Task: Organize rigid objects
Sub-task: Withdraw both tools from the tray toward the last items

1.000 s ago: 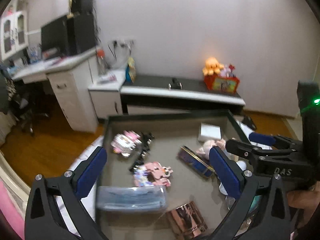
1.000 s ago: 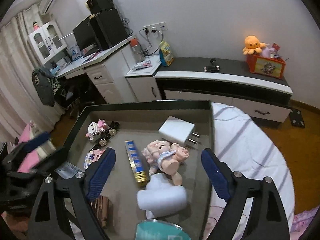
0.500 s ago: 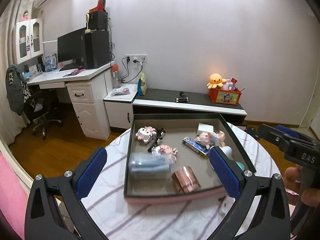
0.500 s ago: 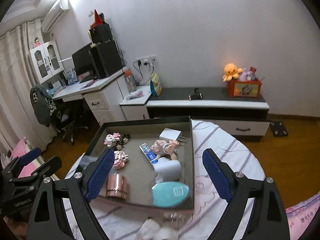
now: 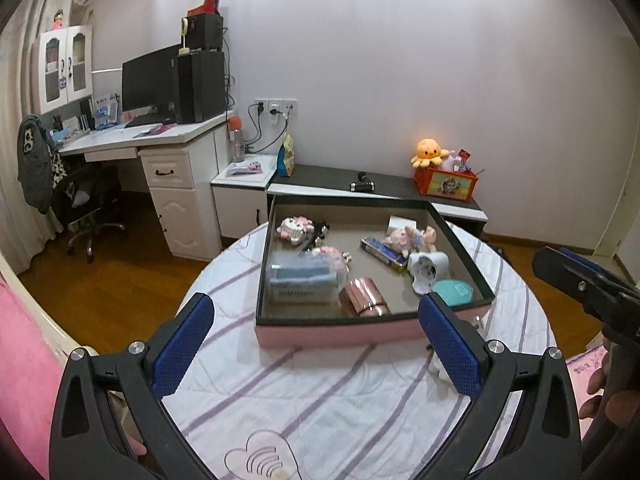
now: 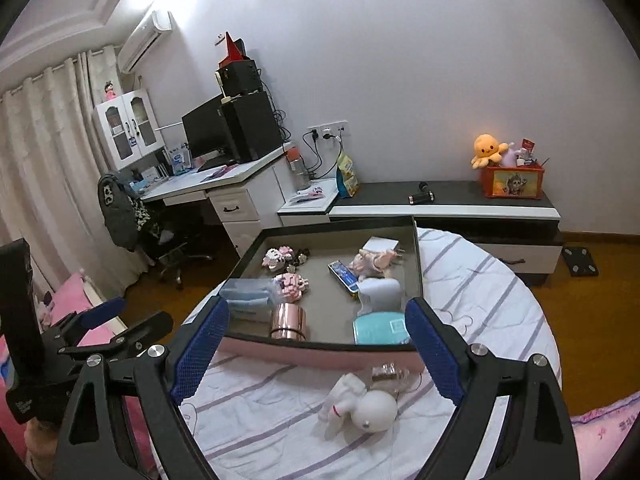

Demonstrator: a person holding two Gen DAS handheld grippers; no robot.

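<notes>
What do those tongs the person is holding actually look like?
Both are alike: black angular plastic frames with silver screws. Each of the left tongs and right tongs ends in two long fingers faced with textured blue pads. The left one's black handle carries small white lettering, too blurred to read.

White desk (image 5: 160,140), low cabinet (image 6: 448,208), wood floor (image 5: 100,280).

Both fisheye views are evenly and rather dimly lit with a cool violet cast, and a bright patch glows on the plain pale wall (image 6: 400,60) near its top edge, suggesting light from overhead. Shadows are soft, with a faint sheen on the shiny rose-gold metal cylinder (image 6: 289,322). Straight lines bow strongly toward the rims, the corners fall to black vignette, and focus is sharp without motion blur.
</notes>
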